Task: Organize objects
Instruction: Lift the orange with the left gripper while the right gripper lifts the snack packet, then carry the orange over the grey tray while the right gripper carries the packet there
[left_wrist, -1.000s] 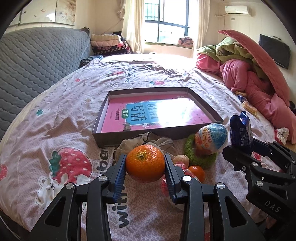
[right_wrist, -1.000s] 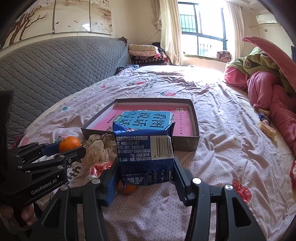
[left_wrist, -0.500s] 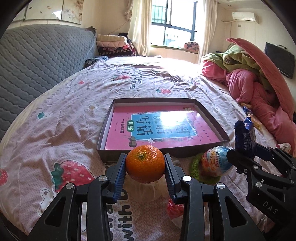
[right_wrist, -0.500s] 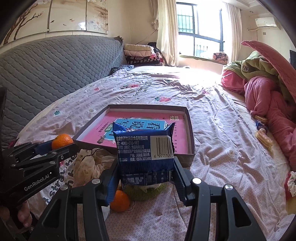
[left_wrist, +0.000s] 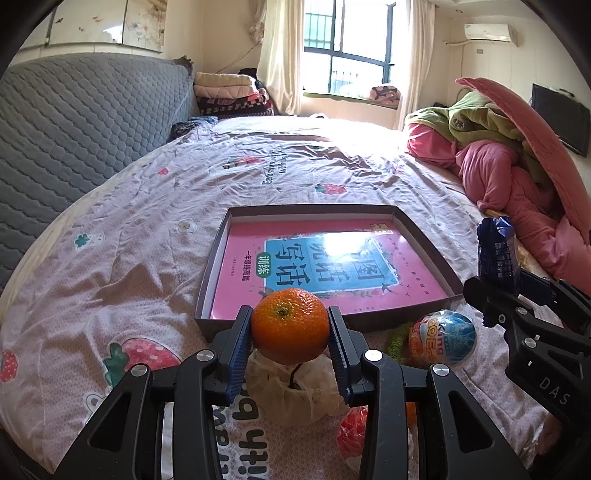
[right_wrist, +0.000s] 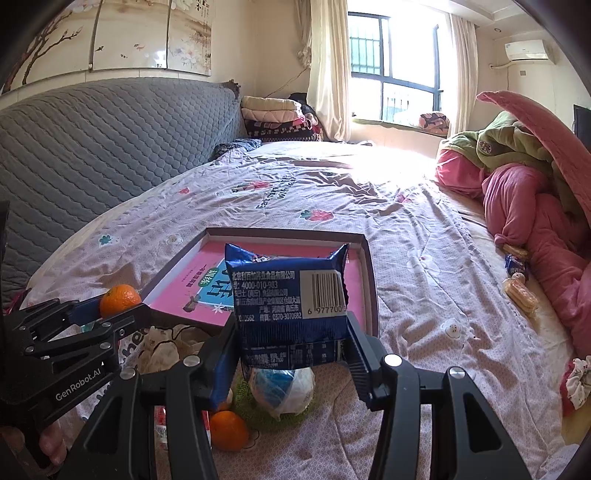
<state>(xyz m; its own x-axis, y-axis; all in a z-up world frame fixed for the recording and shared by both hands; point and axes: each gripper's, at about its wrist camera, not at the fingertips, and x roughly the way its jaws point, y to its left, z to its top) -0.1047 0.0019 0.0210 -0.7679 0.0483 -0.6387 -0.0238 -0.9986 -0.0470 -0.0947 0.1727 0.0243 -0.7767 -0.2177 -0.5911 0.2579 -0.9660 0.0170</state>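
Both claws advanced toward tray (left_wrist: 424, 240) | left claw (left_wrist: 290, 330) grips orange (left_wrist: 290, 325) | right claw (right_wrist: 291, 343) grips packet (right_wrist: 288, 291) | oranges: 2

Your orange mandarin (left_wrist: 290, 325) sits clamped between the left gripper (left_wrist: 290, 332)'s blue pads, stem end facing you, raised just in front of the near wall of the shallow brown box (left_wrist: 424, 236). That box lies flat on the bed with a pink workbook (left_wrist: 332, 269) filling its floor. Your right gripper (right_wrist: 291, 332) pinches a blue snack packet (right_wrist: 288, 295) upright, barcode side toward you, above the box's near right corner. Below on the bedspread, just before the box's near edge, lie a foil-wrapped toy egg (left_wrist: 443, 338) on a green scrunchie (left_wrist: 397, 341), a cream drawstring pouch (left_wrist: 295, 391) and a second mandarin (right_wrist: 229, 430).
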